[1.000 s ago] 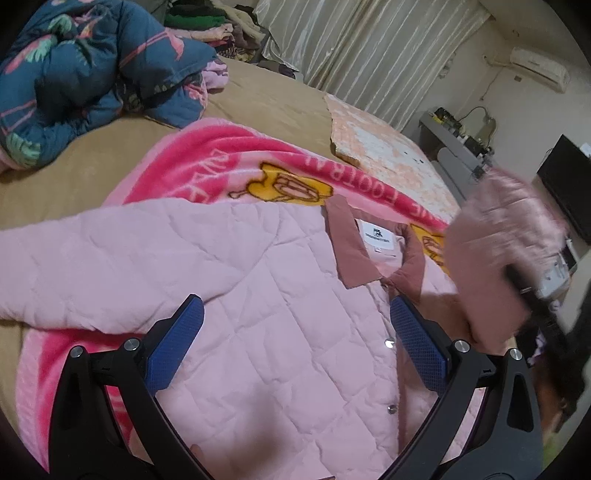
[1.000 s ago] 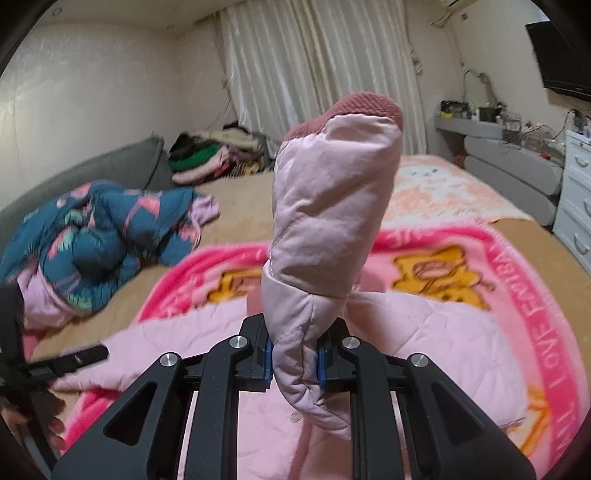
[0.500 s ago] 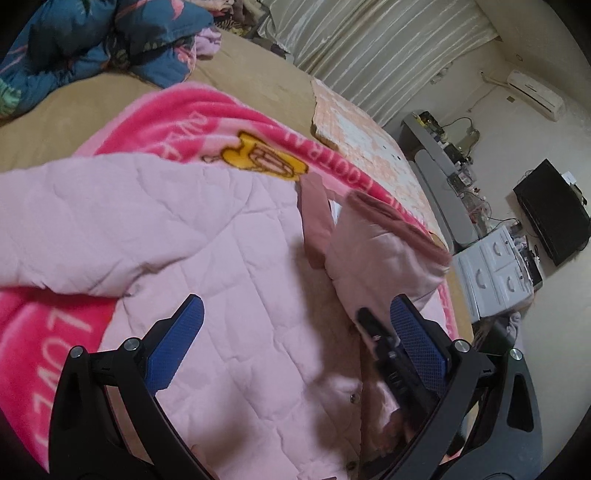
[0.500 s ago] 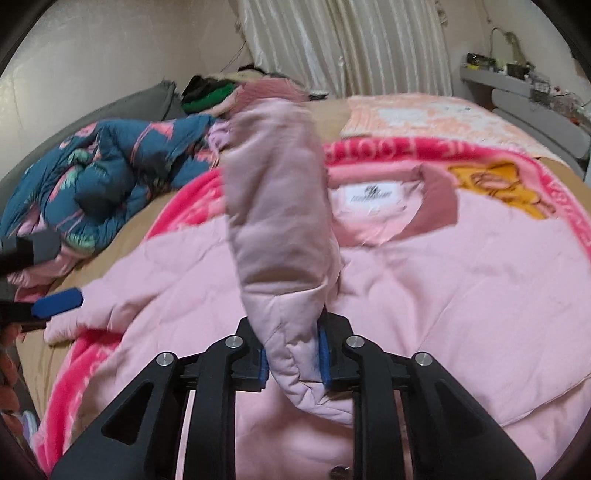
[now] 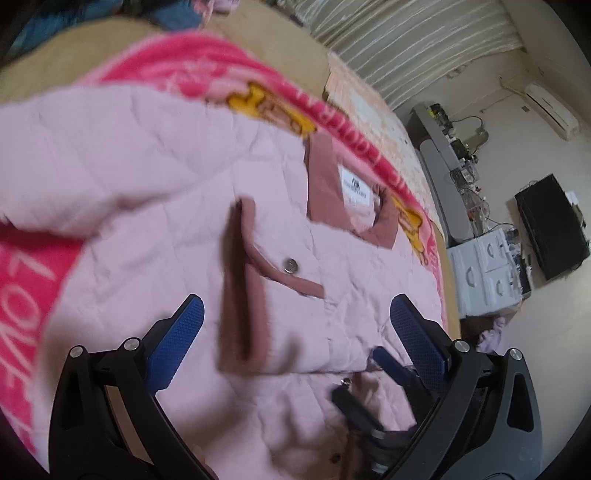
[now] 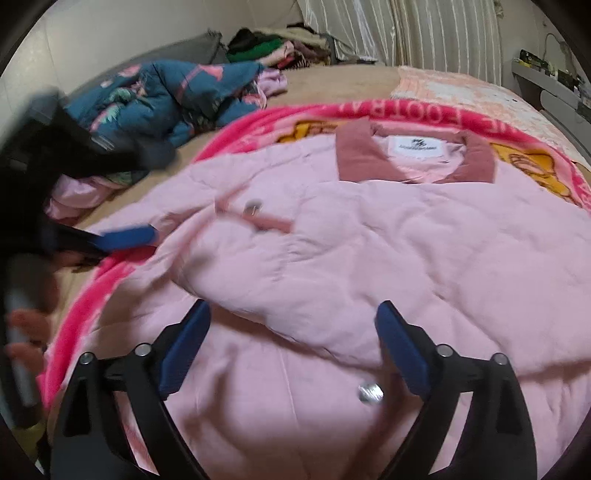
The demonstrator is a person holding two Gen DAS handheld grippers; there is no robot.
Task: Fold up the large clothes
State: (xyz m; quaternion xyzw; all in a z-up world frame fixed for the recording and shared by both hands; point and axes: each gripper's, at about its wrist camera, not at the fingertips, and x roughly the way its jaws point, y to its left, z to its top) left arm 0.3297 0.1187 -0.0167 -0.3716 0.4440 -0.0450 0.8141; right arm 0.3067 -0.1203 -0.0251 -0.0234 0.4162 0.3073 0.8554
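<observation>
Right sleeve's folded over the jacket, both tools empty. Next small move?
Probably take the left tool to the left sleeve and grip it. That sleeve lies spread out sideways, while the right sleeve already lies across the jacket. The right tool is opening, nothing between its pads.

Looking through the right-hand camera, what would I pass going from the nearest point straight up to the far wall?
Open right gripper → pale pink quilted jacket → its dusty-rose collar → bright pink cartoon blanket → tan bedsheet → striped cream curtains.

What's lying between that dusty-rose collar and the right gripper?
In the right wrist view, between the collar and the opening right gripper lies only the pink jacket, its sleeve folded across.
</observation>
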